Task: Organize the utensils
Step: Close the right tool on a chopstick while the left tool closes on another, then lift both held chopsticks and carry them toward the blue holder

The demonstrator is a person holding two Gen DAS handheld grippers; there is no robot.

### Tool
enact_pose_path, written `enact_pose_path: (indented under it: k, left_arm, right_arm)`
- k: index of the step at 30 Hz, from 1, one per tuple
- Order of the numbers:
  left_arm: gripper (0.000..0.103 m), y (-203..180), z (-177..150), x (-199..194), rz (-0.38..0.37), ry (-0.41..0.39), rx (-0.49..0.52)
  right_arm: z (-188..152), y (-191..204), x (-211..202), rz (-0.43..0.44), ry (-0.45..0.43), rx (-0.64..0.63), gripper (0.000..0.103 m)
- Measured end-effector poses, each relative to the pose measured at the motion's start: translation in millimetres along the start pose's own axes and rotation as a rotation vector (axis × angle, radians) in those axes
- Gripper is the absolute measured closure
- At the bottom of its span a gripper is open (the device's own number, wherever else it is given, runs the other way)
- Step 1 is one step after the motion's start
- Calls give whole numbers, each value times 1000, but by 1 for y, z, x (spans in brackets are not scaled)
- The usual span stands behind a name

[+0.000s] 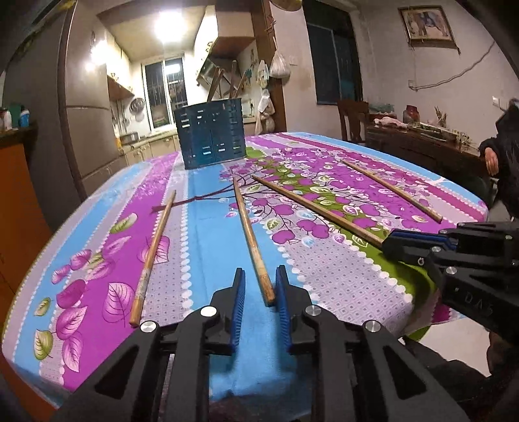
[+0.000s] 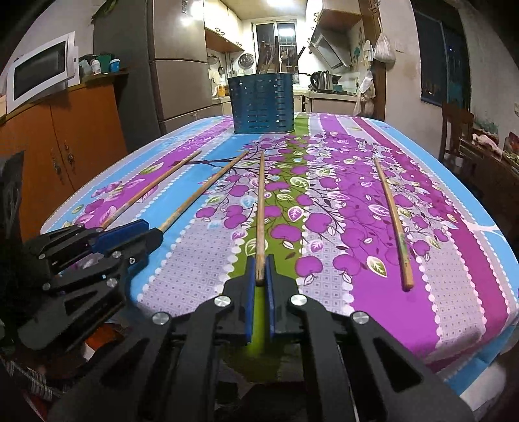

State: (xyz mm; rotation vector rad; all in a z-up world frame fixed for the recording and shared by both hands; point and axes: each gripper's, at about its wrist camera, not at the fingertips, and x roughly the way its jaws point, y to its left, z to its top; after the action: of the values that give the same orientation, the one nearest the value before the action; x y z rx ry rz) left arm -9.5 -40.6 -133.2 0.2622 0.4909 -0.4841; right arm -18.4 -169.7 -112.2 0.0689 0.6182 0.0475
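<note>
Four chopsticks lie on the bench [image 1: 97, 207] before a blue holder [image 1: 210, 133]. From the left wrist, the left gripper [image 1: 259, 290] has its blue pads apart around the thick end of the second chopstick [image 1: 249, 240], not yet pressing it. From the right wrist, the right gripper [image 2: 260, 271] is clamped on the thick end of the third chopstick [image 2: 260, 207]. These sticks look light, stiff and thin, so I judge the thick end the safest place to hold.

Warm indoor light, ceiling lamp [image 1: 168, 27] glaring white; strong fisheye bending at edges, dark vignetted corners
</note>
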Motion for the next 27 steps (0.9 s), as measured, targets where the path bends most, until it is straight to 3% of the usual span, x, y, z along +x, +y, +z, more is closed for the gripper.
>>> enact_pose_path:
  k: [19,23,27]
  left_arm:
    - [82,-4,-4,-2,26,-39,3]
    - [92,-9,-5,-3,12,-50,13]
    - [93,-6,-7,-3,6,-61,5]
  right_arm:
    - [-9,-1,-1,5,-66,-11,94]
    - [-11,0,-1,-2,-75,-19,94]
    - [-12,0,-2,-5,-79,-18,98]
